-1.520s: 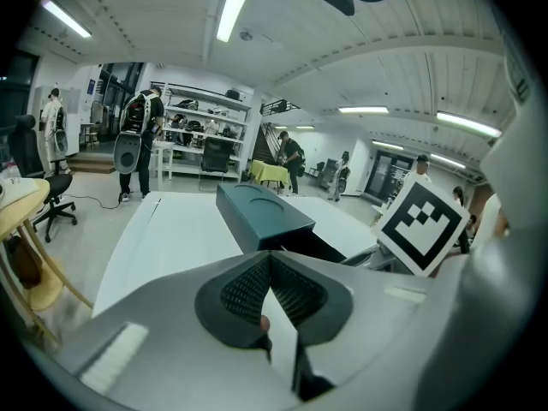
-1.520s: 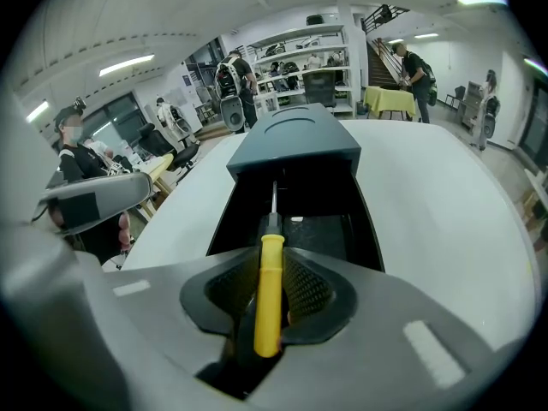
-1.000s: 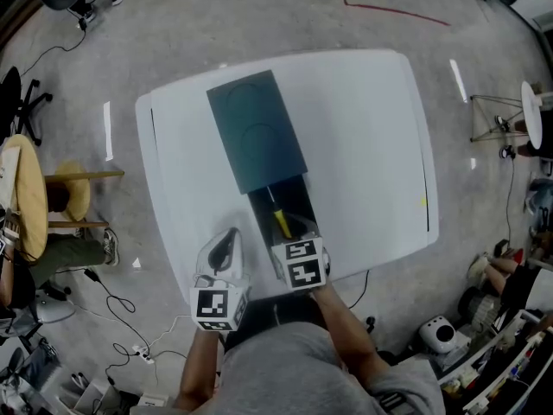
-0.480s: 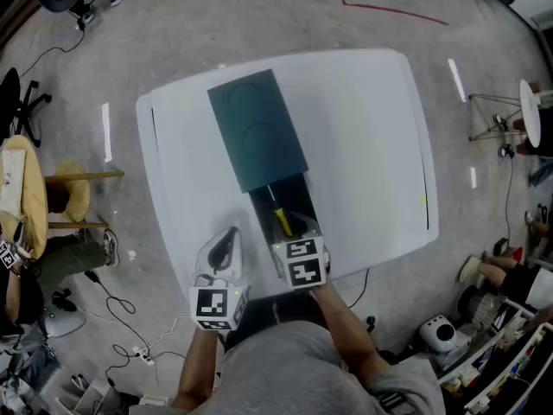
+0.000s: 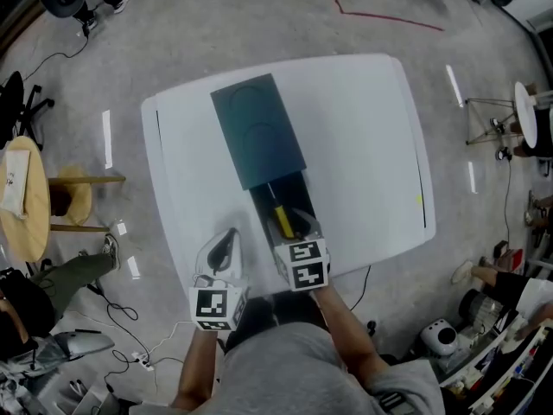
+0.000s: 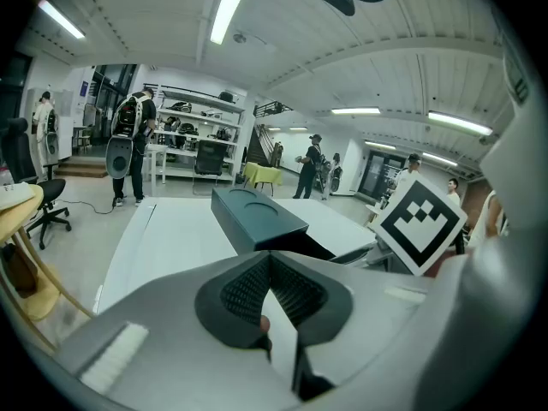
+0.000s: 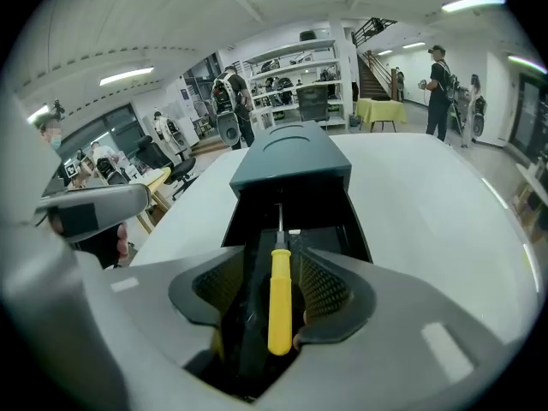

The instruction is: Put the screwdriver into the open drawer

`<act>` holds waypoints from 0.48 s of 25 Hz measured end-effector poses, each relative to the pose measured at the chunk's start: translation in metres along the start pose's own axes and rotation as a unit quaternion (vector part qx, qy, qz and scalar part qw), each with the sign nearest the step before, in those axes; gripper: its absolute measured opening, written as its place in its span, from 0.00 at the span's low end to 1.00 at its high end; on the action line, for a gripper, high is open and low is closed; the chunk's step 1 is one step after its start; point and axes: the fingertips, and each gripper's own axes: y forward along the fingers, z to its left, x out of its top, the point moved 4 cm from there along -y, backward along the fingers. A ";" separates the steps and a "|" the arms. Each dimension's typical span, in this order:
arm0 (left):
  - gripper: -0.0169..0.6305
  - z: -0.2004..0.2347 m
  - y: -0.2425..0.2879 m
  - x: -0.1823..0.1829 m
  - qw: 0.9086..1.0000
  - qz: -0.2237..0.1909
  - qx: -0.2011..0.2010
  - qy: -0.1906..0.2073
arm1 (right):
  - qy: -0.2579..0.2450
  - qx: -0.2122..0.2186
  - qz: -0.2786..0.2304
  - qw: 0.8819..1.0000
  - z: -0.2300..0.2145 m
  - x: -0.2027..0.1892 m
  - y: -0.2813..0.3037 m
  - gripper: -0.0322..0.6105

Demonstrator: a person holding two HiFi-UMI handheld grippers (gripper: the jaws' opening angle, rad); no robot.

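Observation:
A yellow-handled screwdriver [image 7: 278, 302] lies lengthwise in the open black drawer [image 7: 342, 221], its metal tip pointing into the dark cabinet [image 7: 291, 161]. My right gripper [image 7: 274, 257] hovers over the drawer with its jaws opening. The handle sits between the pads, with a gap at the left pad. In the head view the screwdriver [image 5: 283, 221] shows just ahead of the right gripper [image 5: 297, 232], inside the drawer [image 5: 298, 199]. My left gripper [image 5: 227, 240] rests over the white table to the left of the drawer. Its jaws [image 6: 270, 259] meet at the tips and hold nothing.
The dark cabinet [image 5: 257, 130] lies on a white table [image 5: 363, 145] with bare surface to its right and left. The table's near edge runs just under both grippers. Chairs, cables and people stand on the floor around it.
Both grippers keep their places over the table's near edge. The yellow handle shows a little more clearly ahead of the right gripper. The head view has shifted slightly.

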 end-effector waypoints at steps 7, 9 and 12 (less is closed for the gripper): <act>0.05 -0.006 -0.022 0.007 1.000 -0.015 0.000 0.015 | 0.001 -0.001 -0.022 1.000 0.011 0.001 -0.023 0.40; 0.05 -0.007 -0.028 0.011 1.000 -0.022 0.001 0.020 | 0.002 0.003 -0.032 0.999 0.015 0.004 -0.031 0.40; 0.05 -0.012 -0.037 0.017 0.999 -0.034 0.000 0.031 | 0.001 0.005 -0.068 0.998 0.017 0.009 -0.045 0.39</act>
